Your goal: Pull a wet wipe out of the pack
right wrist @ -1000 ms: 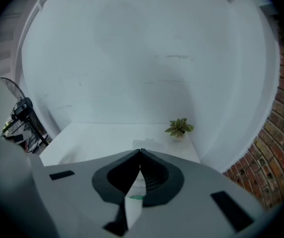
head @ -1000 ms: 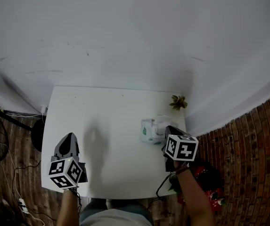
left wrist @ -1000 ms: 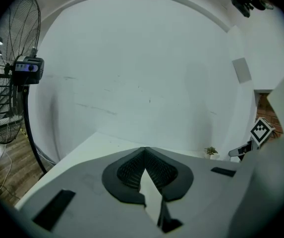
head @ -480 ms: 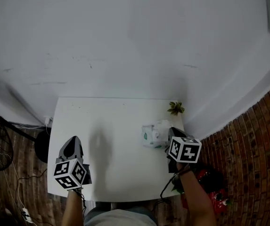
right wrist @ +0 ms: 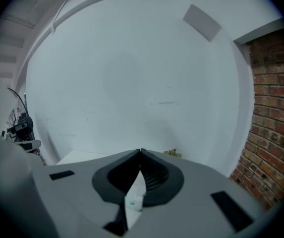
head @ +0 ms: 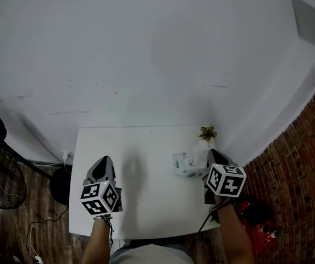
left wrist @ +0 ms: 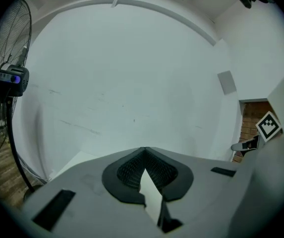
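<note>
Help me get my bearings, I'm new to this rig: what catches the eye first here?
Two black-and-white marker cubes stand out, one on the left gripper over the near left of the white table, one on the right gripper at its right edge. Just left of the right gripper lies the wipe pack, with a small plant at the far right corner.

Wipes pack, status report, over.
Left gripper shut, empty, over the table. Right gripper shut, empty, just right of the pack. Plant behind the pack, nothing blocking.
</note>
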A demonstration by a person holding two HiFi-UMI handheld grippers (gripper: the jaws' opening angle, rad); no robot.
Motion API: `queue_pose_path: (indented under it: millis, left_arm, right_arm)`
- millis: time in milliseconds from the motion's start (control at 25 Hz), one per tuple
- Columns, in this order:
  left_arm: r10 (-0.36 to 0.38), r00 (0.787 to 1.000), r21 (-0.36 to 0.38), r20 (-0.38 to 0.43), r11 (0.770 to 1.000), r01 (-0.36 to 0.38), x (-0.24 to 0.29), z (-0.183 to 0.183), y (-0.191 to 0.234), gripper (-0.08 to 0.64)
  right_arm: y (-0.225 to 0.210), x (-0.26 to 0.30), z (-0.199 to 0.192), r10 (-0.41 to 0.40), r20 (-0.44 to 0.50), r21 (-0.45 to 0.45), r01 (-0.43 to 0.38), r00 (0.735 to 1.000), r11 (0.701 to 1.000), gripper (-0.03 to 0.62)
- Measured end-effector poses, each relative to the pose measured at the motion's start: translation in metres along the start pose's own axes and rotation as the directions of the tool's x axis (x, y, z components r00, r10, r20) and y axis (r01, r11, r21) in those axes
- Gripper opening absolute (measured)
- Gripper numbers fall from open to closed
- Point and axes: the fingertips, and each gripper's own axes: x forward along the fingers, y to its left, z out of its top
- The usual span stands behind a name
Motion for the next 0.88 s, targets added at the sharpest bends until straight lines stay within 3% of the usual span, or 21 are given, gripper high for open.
queue_pose_path:
  millis: [360, 600, 880]
  left_arm:
    - [-0.088, 0.996, 0.043, 0.024, 0.995, 0.087, 0.013, 0.031, -0.022, 0.002]
    - [-0.130, 0.991, 0.074, 0.009, 0.989, 0.129, 0.017, 0.037, -0.032, 0.002]
    - [-0.137, 0.991, 0.074, 0.001, 0.988, 0.136, 0.016, 0.036, -0.035, 0.002]
  right_arm:
    - [0.016, -0.045, 0.027, -0.035, 0.176, 0.102, 0.017, 0.984, 0.995, 0.005]
    - [0.022, -0.056, 0.015, -0.048, 0.198, 0.173, 0.013, 0.979, 0.985, 0.005]
    - [0.026, -0.065, 0.007, -0.056, 0.211, 0.153, 0.024, 0.976, 0.988, 0.005]
